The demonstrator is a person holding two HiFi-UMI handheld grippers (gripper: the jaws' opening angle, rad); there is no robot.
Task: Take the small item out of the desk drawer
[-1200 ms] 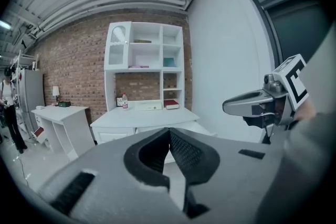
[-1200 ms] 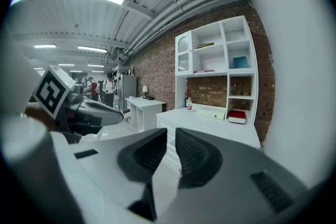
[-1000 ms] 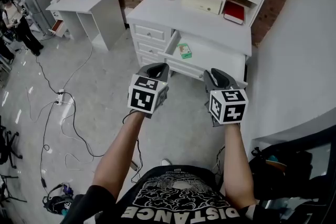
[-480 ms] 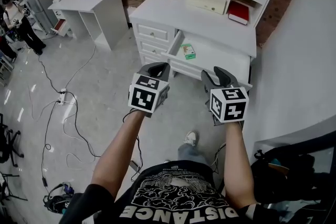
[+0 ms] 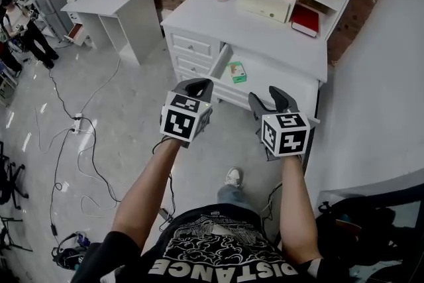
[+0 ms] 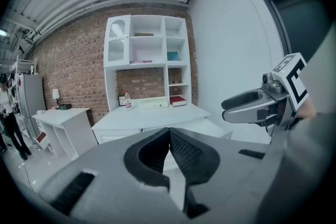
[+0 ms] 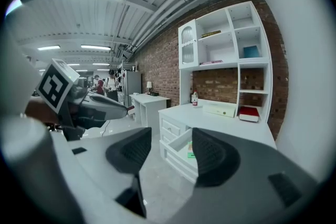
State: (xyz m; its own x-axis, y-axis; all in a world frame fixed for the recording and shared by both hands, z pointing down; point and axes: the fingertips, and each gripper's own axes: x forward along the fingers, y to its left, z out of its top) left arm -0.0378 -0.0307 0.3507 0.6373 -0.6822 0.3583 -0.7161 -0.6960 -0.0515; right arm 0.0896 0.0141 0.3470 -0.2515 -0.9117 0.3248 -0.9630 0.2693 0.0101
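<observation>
The small item (image 5: 234, 71) — a green and white box, its print too small to read — lies in the open drawer (image 5: 271, 79) of the white desk (image 5: 252, 26), near the drawer's left side. Both grippers are held in the air short of the desk, well apart from the box. The left gripper (image 5: 197, 85) has its jaws pressed together on nothing; its own view hides the drawer behind the gripper body. The right gripper (image 5: 268, 97) is opening its jaws, empty — its right jaw covers part of the box in the right gripper view.
</observation>
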